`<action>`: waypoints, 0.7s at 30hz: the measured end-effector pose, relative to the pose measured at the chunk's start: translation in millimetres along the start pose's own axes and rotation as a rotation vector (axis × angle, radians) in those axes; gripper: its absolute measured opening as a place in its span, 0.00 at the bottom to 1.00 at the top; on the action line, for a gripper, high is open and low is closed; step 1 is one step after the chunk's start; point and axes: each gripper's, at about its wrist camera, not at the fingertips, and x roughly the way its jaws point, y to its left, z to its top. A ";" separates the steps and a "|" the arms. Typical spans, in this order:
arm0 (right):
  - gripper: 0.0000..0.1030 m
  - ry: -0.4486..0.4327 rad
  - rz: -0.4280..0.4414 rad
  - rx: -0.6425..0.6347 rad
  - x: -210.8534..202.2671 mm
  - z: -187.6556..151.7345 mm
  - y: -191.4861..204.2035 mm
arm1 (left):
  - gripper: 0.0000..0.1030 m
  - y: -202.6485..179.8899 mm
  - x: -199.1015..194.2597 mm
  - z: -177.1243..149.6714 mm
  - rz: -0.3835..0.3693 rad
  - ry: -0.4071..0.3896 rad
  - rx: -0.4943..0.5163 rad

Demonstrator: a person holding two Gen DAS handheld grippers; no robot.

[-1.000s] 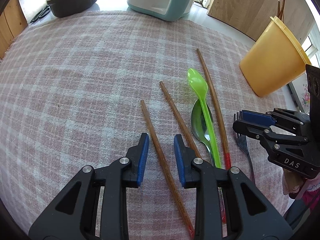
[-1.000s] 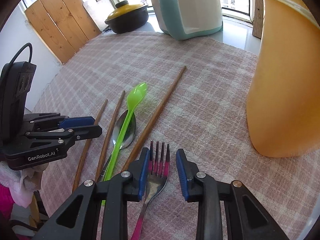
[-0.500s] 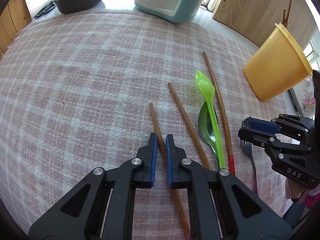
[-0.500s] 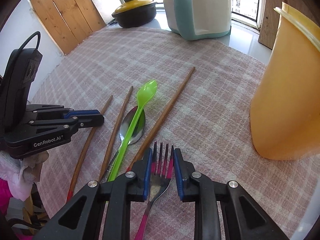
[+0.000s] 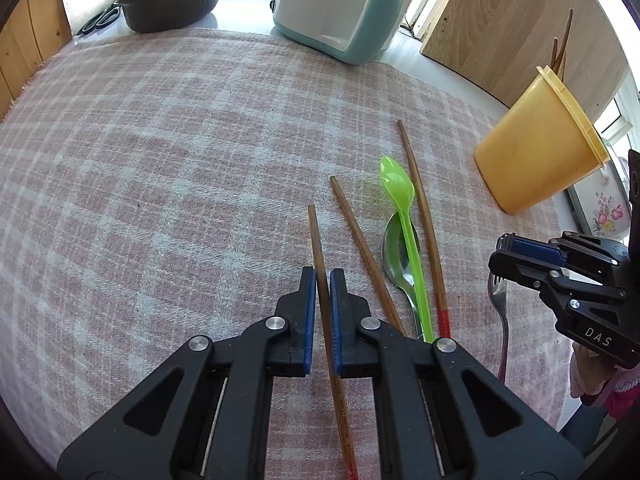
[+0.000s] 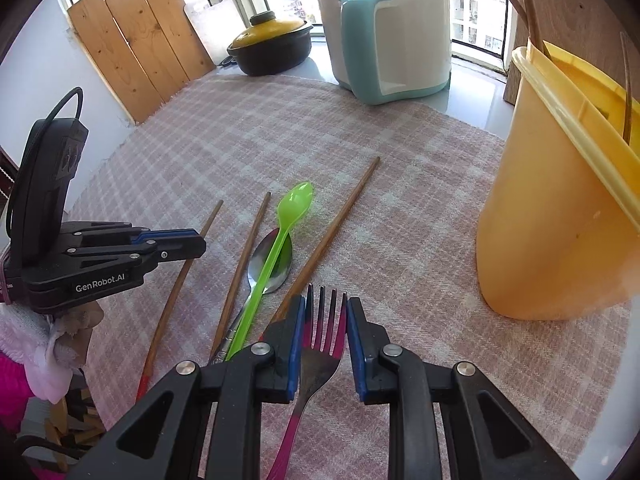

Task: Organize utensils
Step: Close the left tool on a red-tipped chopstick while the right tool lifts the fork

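My left gripper [image 5: 323, 276] is shut on a wooden chopstick [image 5: 318, 240] and holds it clear of the pink plaid cloth [image 5: 160, 168]. My right gripper [image 6: 323, 308] is shut on a metal fork [image 6: 320, 356] with a pink handle. On the cloth lie a second chopstick [image 5: 360, 240], a third with a red end [image 5: 424, 220], a green plastic spoon [image 5: 404, 216] and a metal spoon [image 5: 396, 256] under it. A yellow cup [image 6: 560, 216] stands at the right with chopsticks in it.
A white and teal appliance [image 6: 392, 40] and a black pot with a yellow lid [image 6: 272, 46] stand at the back by the window. Wooden boards [image 6: 132, 48] lean at the back left. The cloth's edge runs close below the grippers.
My left gripper closed on the chopstick and raised it. My right gripper closed on the fork and lifted it. Both views pulled back from the table.
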 end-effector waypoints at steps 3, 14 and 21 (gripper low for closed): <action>0.19 0.011 -0.028 -0.024 3.4 1.3 1.8 | 0.04 -1.1 2.2 1.8 0.013 0.002 0.001; 0.17 -0.083 -0.028 -0.056 -33.9 0.1 9.3 | 0.03 -13.4 -31.2 4.6 -0.010 -0.077 0.007; 0.16 -0.171 -0.046 -0.101 -65.0 -1.1 19.4 | 0.03 -31.6 -62.0 10.7 -0.025 -0.151 0.037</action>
